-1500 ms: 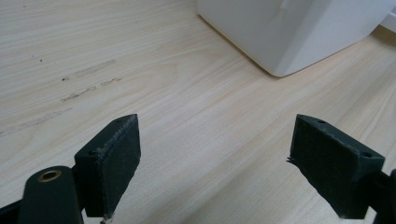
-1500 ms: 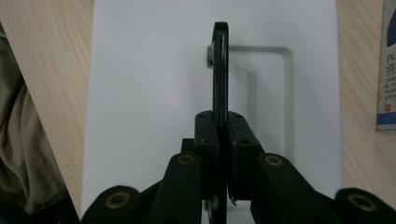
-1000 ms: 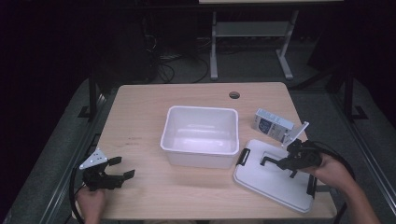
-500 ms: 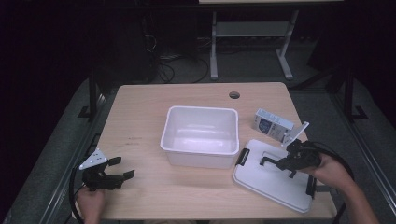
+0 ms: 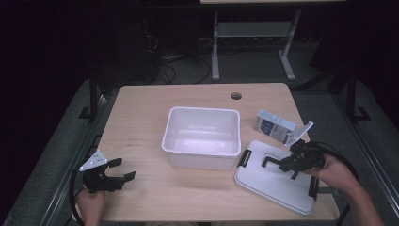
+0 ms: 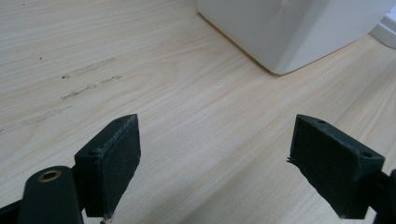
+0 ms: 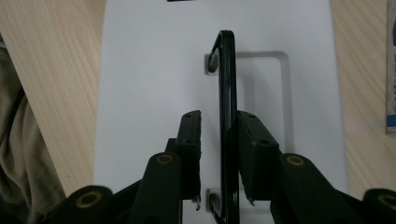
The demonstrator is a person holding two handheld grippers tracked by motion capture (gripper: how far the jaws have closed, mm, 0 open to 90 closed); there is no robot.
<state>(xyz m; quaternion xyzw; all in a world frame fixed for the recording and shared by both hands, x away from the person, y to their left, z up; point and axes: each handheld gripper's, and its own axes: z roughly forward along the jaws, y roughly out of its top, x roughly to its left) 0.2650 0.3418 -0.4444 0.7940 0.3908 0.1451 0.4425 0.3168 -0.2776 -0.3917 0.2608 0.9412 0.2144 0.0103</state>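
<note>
Lid handle (image 7: 227,116) freed; right hand-held gripper (image 7: 219,135) opening.

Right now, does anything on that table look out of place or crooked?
Only the white lid: it lies askew near the table's front right corner, off the open white bin. Its black handle stands upright between the right gripper's slightly parted jaws, which have just been opening.

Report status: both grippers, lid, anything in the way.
Left gripper open, idle on the table. Right gripper over the flat white plastic lid, jaws just opening, its black handle between them, left pad clear. White plastic tub beside.
</note>
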